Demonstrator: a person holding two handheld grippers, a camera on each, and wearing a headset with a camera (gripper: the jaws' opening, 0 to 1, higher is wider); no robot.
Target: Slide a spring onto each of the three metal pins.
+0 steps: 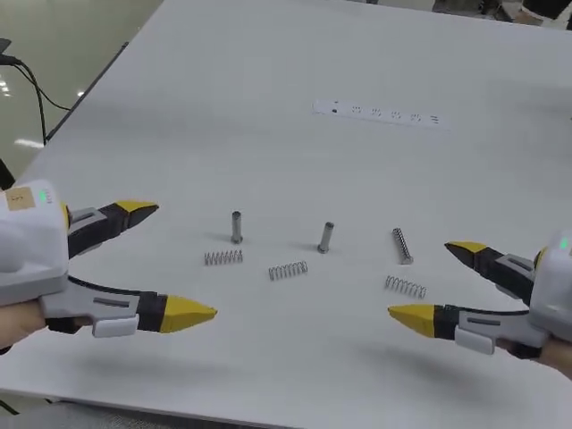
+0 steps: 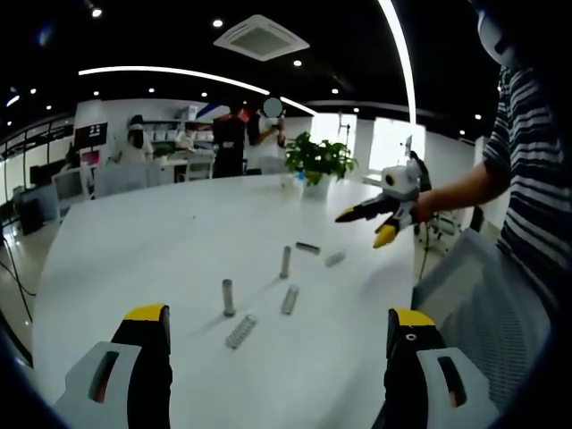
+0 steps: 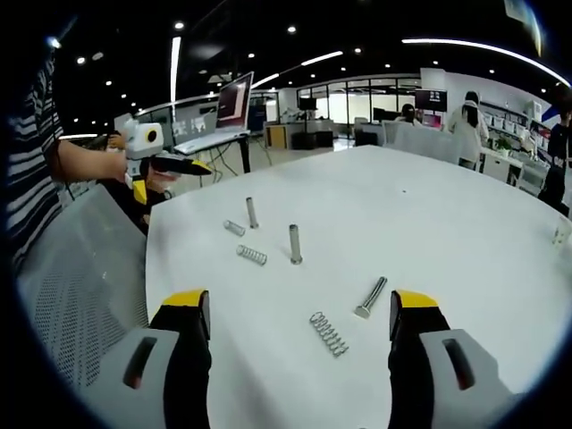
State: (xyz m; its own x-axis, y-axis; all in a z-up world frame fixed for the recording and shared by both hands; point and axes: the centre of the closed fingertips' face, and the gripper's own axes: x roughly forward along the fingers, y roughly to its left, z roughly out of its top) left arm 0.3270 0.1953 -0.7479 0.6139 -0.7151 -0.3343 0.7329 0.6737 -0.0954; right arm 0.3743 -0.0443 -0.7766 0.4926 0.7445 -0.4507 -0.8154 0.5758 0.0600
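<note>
Hovering, nothing picked yet

The left tool (image 1: 179, 261) and right tool (image 1: 422, 279) gape wide, empty, by the tabletop's (image 1: 357, 179) near edge. Two pins (image 1: 236, 226) stand, a third pin (image 1: 401, 245) lies flat; three springs (image 1: 288, 270) beside. Springs look light, squashy: pinch one gently near an end.

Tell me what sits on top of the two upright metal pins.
Nothing: the left pin and the middle pin stand bare. The three springs lie flat on the table. Nothing covers the pins.
</note>
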